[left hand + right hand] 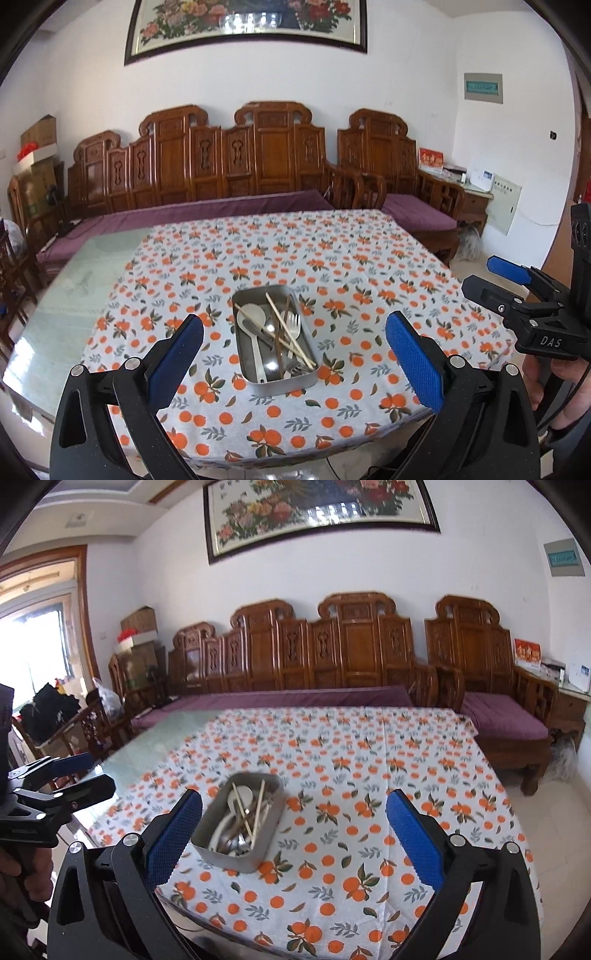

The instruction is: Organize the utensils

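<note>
While hovering above the near table edge, left gripper (pixel 293 354) spread wide, nothing between pads. Metal tray (pixel 258 382) sitting on orange-print tablecloth (pixel 332 258), just ahead. Inside, jumbled: white spoon (pixel 251 316), chopsticks (pixel 291 334), forks (pixel 293 323), all loose and crossing. Right gripper (pixel 293 836) also spread wide, empty, tray toward its left finger. Carved wooden sofa (pixel 258 155) behind table.
</note>
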`<move>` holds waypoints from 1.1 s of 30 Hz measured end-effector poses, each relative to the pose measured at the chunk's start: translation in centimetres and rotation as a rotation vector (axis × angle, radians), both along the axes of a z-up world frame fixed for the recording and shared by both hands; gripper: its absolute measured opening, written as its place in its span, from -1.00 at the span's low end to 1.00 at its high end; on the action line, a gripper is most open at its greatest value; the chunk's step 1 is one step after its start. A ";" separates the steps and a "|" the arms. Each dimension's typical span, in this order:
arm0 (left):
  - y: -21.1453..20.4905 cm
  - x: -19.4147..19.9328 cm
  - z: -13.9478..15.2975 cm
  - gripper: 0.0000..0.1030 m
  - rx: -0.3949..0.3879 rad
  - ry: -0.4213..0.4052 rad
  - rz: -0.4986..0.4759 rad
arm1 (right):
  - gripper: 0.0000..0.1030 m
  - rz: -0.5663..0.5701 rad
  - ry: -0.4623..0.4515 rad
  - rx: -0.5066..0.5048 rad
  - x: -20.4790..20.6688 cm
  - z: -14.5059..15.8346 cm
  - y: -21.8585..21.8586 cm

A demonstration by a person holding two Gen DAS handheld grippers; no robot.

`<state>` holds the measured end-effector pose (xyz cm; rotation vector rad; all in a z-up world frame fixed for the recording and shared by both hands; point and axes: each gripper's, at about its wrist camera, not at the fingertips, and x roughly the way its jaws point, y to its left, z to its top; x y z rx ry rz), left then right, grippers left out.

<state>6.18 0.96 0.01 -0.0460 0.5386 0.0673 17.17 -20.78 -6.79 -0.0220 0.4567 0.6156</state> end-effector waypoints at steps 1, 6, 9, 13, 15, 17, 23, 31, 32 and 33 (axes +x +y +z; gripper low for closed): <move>-0.1 -0.2 0.3 0.85 0.000 -0.008 -0.003 | 0.95 0.001 -0.008 0.003 -0.3 0.4 -0.1; -0.8 -1.6 2.1 0.85 -0.014 -0.047 -0.025 | 0.95 0.011 -0.046 0.024 -2.1 2.2 -0.7; -1.4 -2.6 3.0 0.85 -0.001 -0.077 -0.034 | 0.95 0.017 -0.061 0.043 -3.0 3.2 -1.1; -1.7 -3.5 3.6 0.85 0.001 -0.108 -0.035 | 0.95 0.038 -0.079 0.062 -4.3 4.1 -1.2; -1.8 -4.0 3.8 0.85 -0.002 -0.123 -0.039 | 0.95 0.046 -0.092 0.058 -4.8 4.4 -1.1; -1.9 -4.3 3.9 0.85 -0.009 -0.131 -0.045 | 0.95 0.055 -0.099 0.057 -5.4 4.6 -0.8; -2.1 -5.0 3.7 0.85 -0.002 -0.141 -0.041 | 0.95 0.061 -0.128 0.038 -6.4 4.9 -0.3; -2.0 -5.3 3.6 0.85 -0.004 -0.137 -0.038 | 0.95 0.064 -0.123 0.042 -6.3 4.9 -0.2; -2.0 -5.3 3.6 0.85 -0.006 -0.138 -0.037 | 0.95 0.063 -0.123 0.042 -6.2 4.9 -0.2; -2.0 -5.3 3.6 0.85 -0.008 -0.138 -0.037 | 0.95 0.063 -0.123 0.042 -6.2 4.9 -0.2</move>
